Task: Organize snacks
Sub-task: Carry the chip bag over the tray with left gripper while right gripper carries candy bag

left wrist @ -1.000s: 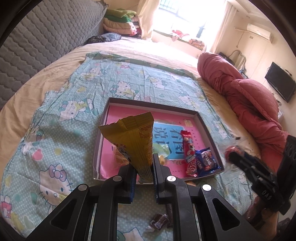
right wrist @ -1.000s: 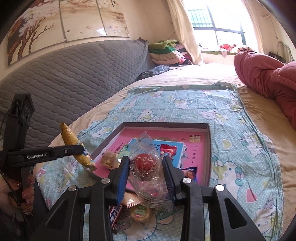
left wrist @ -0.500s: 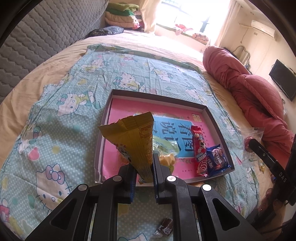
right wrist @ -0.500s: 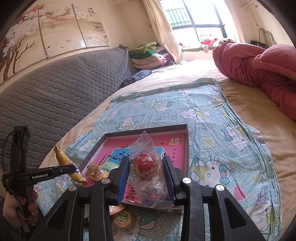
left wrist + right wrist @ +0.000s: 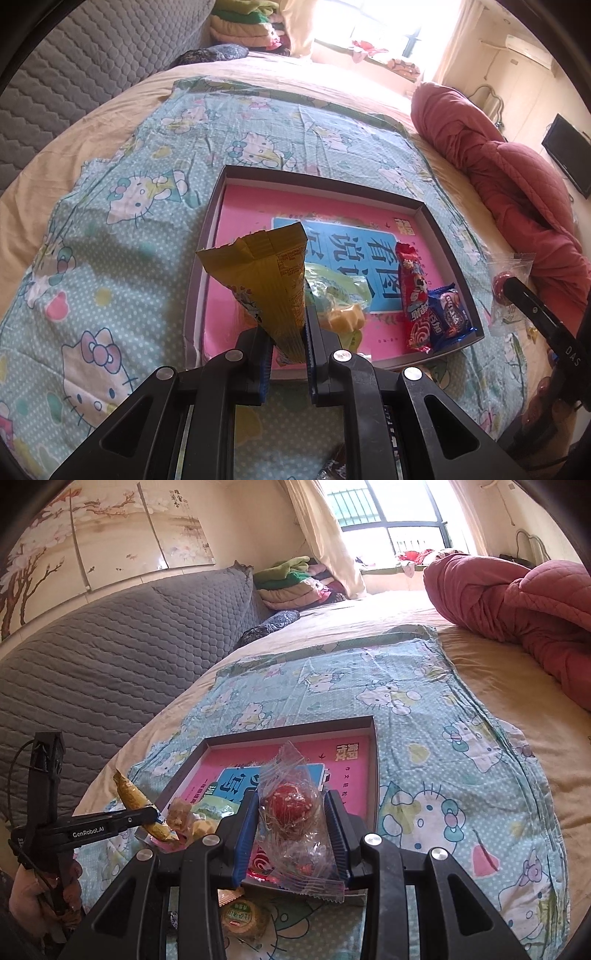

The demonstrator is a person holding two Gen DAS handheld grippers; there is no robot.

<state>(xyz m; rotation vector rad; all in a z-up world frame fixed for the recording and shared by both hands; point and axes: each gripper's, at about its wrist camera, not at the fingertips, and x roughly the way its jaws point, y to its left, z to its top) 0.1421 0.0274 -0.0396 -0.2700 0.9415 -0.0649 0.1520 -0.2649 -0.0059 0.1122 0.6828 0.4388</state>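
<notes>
A shallow dark box (image 5: 207, 254) with a pink printed bottom lies on the cartoon-cat cloth. My left gripper (image 5: 286, 332) is shut on a yellow snack packet (image 5: 266, 280), which stands upright above the box's near edge. Inside the box lie a green and yellow sweet (image 5: 340, 306), a red packet (image 5: 415, 299) and a blue packet (image 5: 448, 314). My right gripper (image 5: 291, 812) is shut on a clear bag holding red candied balls (image 5: 290, 801), over the box's near right part (image 5: 373, 768). The left gripper (image 5: 147, 814) with its yellow packet (image 5: 129, 794) shows at the left of the right wrist view.
A round green-labelled cake (image 5: 242, 917) lies on the cloth in front of the box. A dark wrapped sweet (image 5: 332, 467) sits under the left gripper. A red quilt (image 5: 509, 173) is heaped at the right, a grey padded headboard (image 5: 92, 672) runs along the left.
The left gripper with the yellow packet has sunk closer to the box's near edge. The right gripper with the clear bag has shifted sideways and rolled a little; both grips are unchanged.
</notes>
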